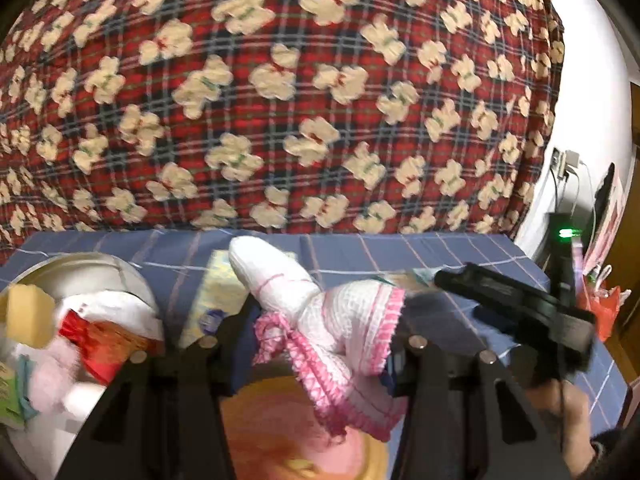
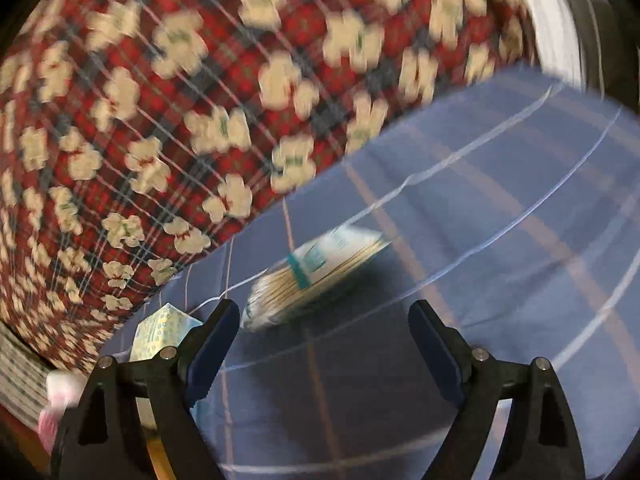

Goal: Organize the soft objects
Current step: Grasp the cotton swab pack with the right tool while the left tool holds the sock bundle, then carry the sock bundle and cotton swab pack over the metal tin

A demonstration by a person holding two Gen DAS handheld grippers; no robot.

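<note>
My left gripper [image 1: 324, 332] is shut on a white soft toy with pink frills [image 1: 332, 316], which bulges up and out between the fingers above the blue checked sheet [image 1: 460, 252]. My right gripper [image 2: 324, 328] stands open and empty, low over the sheet [image 2: 500, 240]. Just beyond its fingertips lies a blurred bundle of pale sticks with a teal band [image 2: 316, 272], apart from the pads. The right gripper's black housing [image 1: 520, 312] shows at the right of the left wrist view, held by a hand [image 1: 572, 412].
A white round tub [image 1: 92, 268] at the left holds a yellow sponge [image 1: 28, 316], red cloth [image 1: 100, 344] and pink fluff [image 1: 52, 376]. A yellow patterned packet [image 2: 160, 332] lies on the sheet. A red plaid blanket with cream bears [image 1: 280, 100] rises behind. An orange-pink thing [image 1: 296, 432] lies under the left gripper.
</note>
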